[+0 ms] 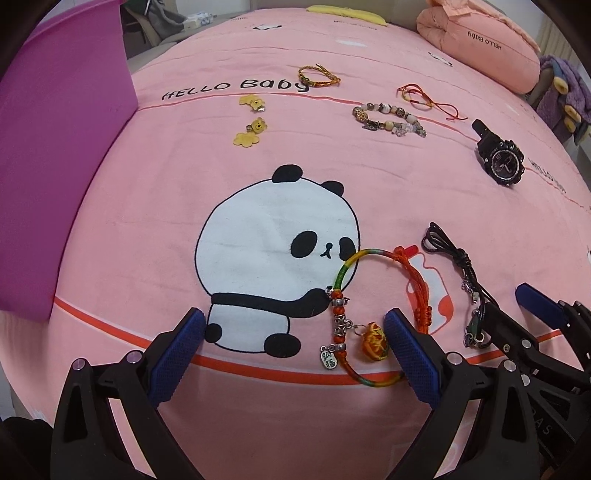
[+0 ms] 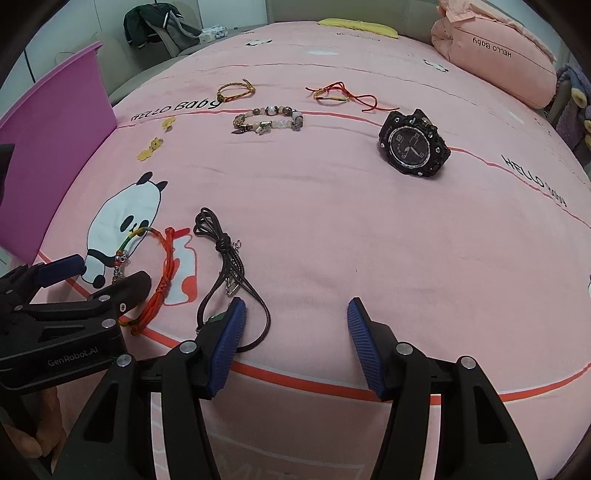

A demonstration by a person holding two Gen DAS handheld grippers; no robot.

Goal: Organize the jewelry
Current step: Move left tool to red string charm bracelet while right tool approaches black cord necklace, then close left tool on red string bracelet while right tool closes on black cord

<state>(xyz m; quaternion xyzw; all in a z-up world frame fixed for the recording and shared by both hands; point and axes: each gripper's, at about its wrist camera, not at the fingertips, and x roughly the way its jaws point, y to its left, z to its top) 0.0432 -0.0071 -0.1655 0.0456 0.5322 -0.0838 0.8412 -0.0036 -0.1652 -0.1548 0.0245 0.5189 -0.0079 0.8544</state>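
Jewelry lies spread on a pink panda bedsheet (image 1: 147, 184). My left gripper (image 1: 295, 332) is open and low over the sheet; a rainbow cord bracelet with charms (image 1: 345, 321) lies between its fingers, near the right one. My right gripper (image 2: 295, 321) is open; a black cord necklace (image 2: 225, 254) lies by its left finger (image 2: 227, 343). Farther off lie a black watch (image 2: 413, 144), a beaded bracelet (image 2: 267, 120), a red string bracelet (image 2: 341, 95), a yellow-red woven bracelet (image 2: 234, 90) and two yellow bear charms (image 1: 251, 118). A purple box (image 1: 55, 155) stands at the left.
A pink pillow (image 1: 476, 40) lies at the far right of the bed. A yellow item (image 2: 358, 24) lies at the far edge. A purple plush toy (image 1: 565, 96) sits off the right side. A dark jacket (image 2: 155, 22) hangs on a chair beyond the bed.
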